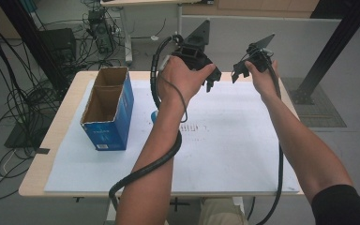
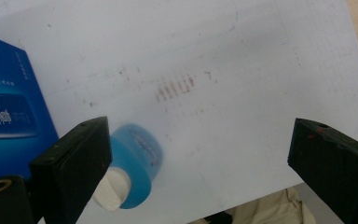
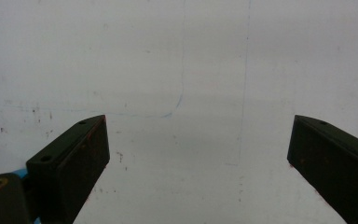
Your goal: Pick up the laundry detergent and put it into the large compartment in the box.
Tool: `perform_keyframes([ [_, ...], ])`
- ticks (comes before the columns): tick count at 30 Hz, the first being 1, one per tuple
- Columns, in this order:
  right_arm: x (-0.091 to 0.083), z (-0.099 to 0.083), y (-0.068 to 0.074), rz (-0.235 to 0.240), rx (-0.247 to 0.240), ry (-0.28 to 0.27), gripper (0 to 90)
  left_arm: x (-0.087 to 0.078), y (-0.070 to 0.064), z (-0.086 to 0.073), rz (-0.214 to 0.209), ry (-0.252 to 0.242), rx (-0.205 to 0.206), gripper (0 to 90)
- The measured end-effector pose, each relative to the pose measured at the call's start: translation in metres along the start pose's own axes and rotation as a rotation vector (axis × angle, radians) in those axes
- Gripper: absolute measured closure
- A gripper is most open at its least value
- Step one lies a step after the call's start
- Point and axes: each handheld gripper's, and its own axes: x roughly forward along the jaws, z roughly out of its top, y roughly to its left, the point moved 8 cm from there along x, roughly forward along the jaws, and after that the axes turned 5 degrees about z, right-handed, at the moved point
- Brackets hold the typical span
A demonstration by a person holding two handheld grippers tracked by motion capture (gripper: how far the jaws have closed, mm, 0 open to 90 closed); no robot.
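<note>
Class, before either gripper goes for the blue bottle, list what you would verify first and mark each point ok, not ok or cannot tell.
1. Left gripper open: ok, jaws wide apart, nothing between them.
2. Right gripper open: ok, nothing held.
3. Blue bottle in sight: ok, lying on the white sheet with its white cap toward the camera.
4. Bottle free of the blue box: cannot tell.
5. Box open on top: ok.
6. Bottle centred between the left jaws: not ok, it sits beside the left one.

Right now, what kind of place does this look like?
Probably a lab or workshop test bench: a wooden table under a white sheet, tangled black cables on the grey floor beside it, and black metal frame posts. An open blue cardboard box stands on the sheet.
</note>
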Motion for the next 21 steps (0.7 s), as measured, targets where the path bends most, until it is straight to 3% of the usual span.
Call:
perform_keyframes([
  [21, 0.0003, 0.0002, -0.0013, -0.009, 0.001, 0.011, 5.5, 0.0093, -0.0037, 0.0037, 0.012, 0.028, -0.004, 6.7],
])
